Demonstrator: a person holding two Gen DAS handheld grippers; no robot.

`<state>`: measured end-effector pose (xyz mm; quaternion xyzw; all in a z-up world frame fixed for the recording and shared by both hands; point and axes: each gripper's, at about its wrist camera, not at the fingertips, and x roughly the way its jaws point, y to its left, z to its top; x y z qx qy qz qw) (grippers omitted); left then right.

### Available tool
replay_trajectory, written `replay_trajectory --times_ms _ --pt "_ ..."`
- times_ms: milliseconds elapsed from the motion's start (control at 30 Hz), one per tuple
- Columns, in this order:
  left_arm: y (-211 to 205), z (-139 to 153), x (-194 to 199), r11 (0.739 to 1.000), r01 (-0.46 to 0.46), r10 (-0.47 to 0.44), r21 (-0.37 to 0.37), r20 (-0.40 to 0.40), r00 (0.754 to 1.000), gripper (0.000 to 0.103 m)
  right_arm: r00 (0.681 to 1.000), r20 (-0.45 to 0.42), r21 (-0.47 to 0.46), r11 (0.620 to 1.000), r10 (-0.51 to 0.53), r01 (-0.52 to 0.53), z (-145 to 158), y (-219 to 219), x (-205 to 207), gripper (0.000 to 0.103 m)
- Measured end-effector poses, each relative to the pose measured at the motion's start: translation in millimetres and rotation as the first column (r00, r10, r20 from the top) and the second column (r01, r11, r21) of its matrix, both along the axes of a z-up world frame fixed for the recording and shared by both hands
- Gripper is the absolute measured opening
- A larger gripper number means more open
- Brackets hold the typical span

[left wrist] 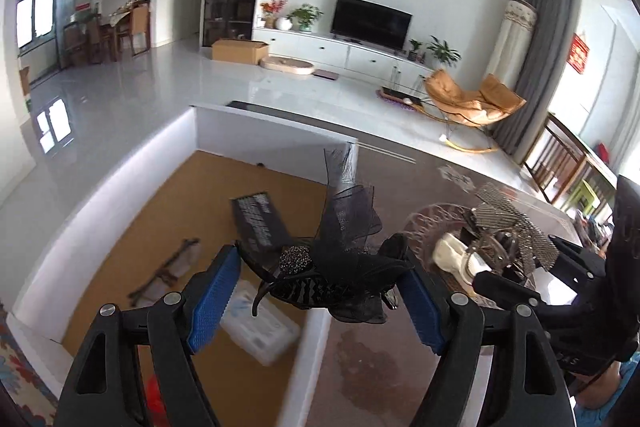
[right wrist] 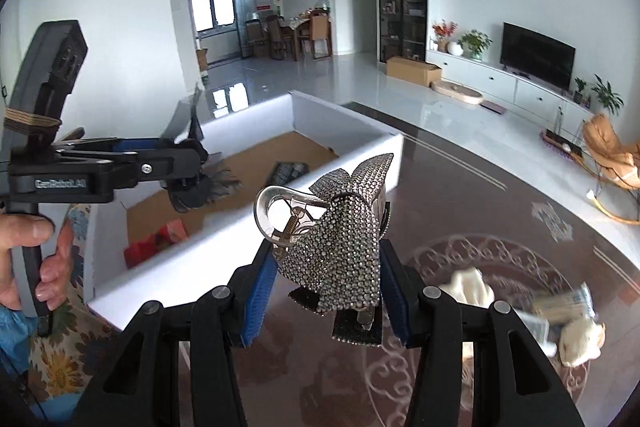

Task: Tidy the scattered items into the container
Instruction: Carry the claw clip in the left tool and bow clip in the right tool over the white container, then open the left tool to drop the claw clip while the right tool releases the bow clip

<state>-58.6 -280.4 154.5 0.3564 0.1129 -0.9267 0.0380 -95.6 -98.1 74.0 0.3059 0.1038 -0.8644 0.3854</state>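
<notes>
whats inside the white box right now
In the white box: a black packet, a stick-like thing, a clear bag and something red. The black hairpiece covers part of the floor.

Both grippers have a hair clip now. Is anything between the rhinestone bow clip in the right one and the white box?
Only the box's near white wall lies between the rhinestone bow clip, held in the right gripper, and the box floor; the clip looks above the rim. The left gripper with the black mesh clip hangs over the box further left.

Your background stock: one black television (left wrist: 372, 22) on a white cabinet (left wrist: 340, 53), potted plants (left wrist: 305, 15) alongside. You also have one cardboard box (left wrist: 239, 51) on the floor, one tan rocking chair (left wrist: 472, 99), grey curtain (left wrist: 536, 67).
</notes>
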Motion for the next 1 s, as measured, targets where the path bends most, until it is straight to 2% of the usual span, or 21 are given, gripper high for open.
replay_trajectory --times_ms 100,167,267,400,467,500,533,567,700,733,767,867,1000 --pt "-59.7 -8.4 -3.7 0.994 -0.109 0.109 0.006 0.040 0.993 0.077 0.996 0.016 -0.008 0.996 0.093 -0.093 8.1 -68.6 -9.9 0.050" --pt "-92.0 -22.1 -4.9 0.985 -0.172 0.171 0.010 0.084 0.982 0.077 0.989 0.035 0.017 0.989 0.145 -0.146 1.8 -112.8 -17.5 0.050" --pt "-124.9 -46.8 -4.7 0.973 -0.228 0.223 0.019 0.156 0.962 0.077 0.978 0.088 0.093 0.976 0.190 -0.198 -23.1 -168.9 -31.0 0.050" --pt "-141.7 -73.6 -5.5 0.968 -0.252 0.244 0.009 0.222 0.944 0.077 0.967 0.134 0.203 0.949 0.216 -0.240 -58.4 -216.0 -42.4 0.050" --pt "-147.1 -83.1 -5.4 0.963 -0.269 0.259 0.009 0.244 0.935 0.078 0.960 0.158 0.227 0.937 0.233 -0.265 -71.6 -226.3 -45.1 0.053" --pt "-149.9 -87.5 -6.2 0.961 -0.277 0.265 0.012 0.262 0.928 0.078 0.959 0.163 0.241 0.933 0.233 -0.268 -75.6 -230.3 -46.3 0.059" --pt "-152.1 -92.7 -6.6 0.959 -0.284 0.268 0.014 0.284 0.921 0.079 0.960 0.159 0.256 0.929 0.232 -0.267 -78.3 -232.9 -48.1 0.078" --pt "-153.4 -98.4 -9.6 0.957 -0.289 0.271 0.012 0.307 0.912 0.079 0.961 0.144 0.268 0.926 0.235 -0.266 -80.4 -234.7 -49.9 0.082" --pt "-154.2 -111.9 -9.0 0.949 -0.314 0.296 0.000 0.329 0.896 0.082 0.966 0.110 0.271 0.928 0.235 -0.257 -81.1 -234.6 -55.4 0.082" --pt "-153.4 -113.4 -8.6 0.947 -0.321 0.304 -0.002 0.327 0.895 0.089 0.968 0.107 0.265 0.931 0.229 -0.250 -80.7 -231.0 -54.8 0.082" --pt "-151.2 -113.2 -8.8 0.946 -0.325 0.307 0.002 0.320 0.896 0.092 0.970 0.104 0.262 0.935 0.221 -0.241 -80.3 -227.4 -53.9 0.082" --pt "-143.5 -108.6 -7.3 0.939 -0.344 0.328 0.004 0.289 0.899 0.092 0.976 0.093 0.245 0.945 0.199 -0.216 -75.6 -214.3 -53.9 0.082" --pt "-117.0 -87.5 -8.5 0.940 -0.340 0.336 -0.018 0.213 0.918 0.093 0.988 0.054 0.194 0.969 0.146 -0.154 -61.0 -189.1 -54.7 0.082"
